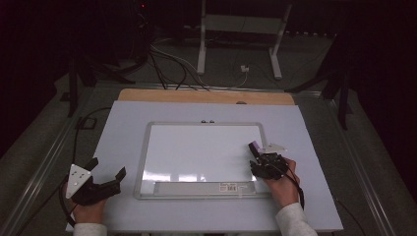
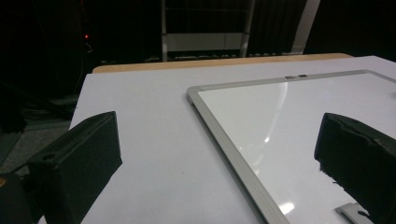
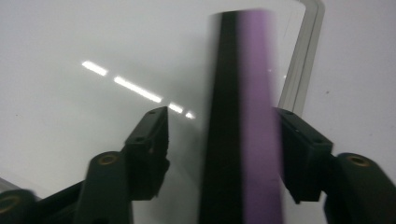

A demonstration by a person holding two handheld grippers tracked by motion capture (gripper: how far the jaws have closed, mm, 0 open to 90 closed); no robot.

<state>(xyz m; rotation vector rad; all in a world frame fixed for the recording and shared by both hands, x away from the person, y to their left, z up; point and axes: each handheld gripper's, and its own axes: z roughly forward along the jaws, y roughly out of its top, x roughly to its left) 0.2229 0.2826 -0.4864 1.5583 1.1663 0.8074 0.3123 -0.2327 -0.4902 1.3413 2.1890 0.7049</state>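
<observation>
Right hand-held gripper (image 3: 219, 140), purple-and-black eraser (image 3: 240, 116), whiteboard (image 1: 196, 147)

A purple-and-black whiteboard eraser (image 3: 240, 121) is standing on edge over the right part of a clean, metal-framed whiteboard (image 1: 196, 147), which is lying flat on the white table.

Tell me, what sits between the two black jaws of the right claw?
A purple-and-black block, probably a whiteboard eraser, stands between them in the right gripper view, over the white board. One jaw touches its purple side; the other stands apart.
</observation>
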